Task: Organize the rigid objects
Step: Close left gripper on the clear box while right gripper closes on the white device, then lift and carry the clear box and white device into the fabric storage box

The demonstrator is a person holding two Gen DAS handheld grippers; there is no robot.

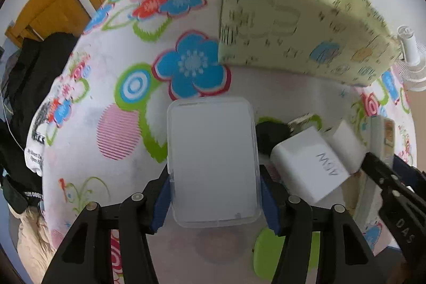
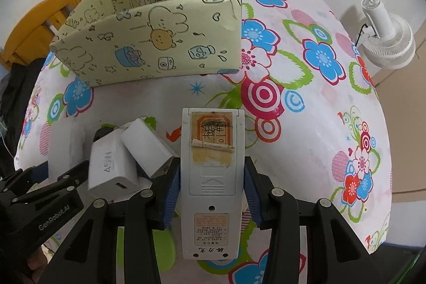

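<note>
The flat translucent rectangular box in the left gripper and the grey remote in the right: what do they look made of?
The flat translucent rectangular box looks like frosted plastic: milky, with rounded moulded edges and tablecloth colours faintly showing through. The grey remote looks like matt hard plastic, with a ribbed sliding battery cover, screw holes and peeling paper stickers.

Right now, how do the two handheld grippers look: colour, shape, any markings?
Both are black linkage frames with round silver rivets and blue finger pads. The left gripper carries white lettering "GenRobot.AI" on its side, seen from the right wrist view. The right gripper shows letters "DAS" in the left view. No sleeves visible.
</note>
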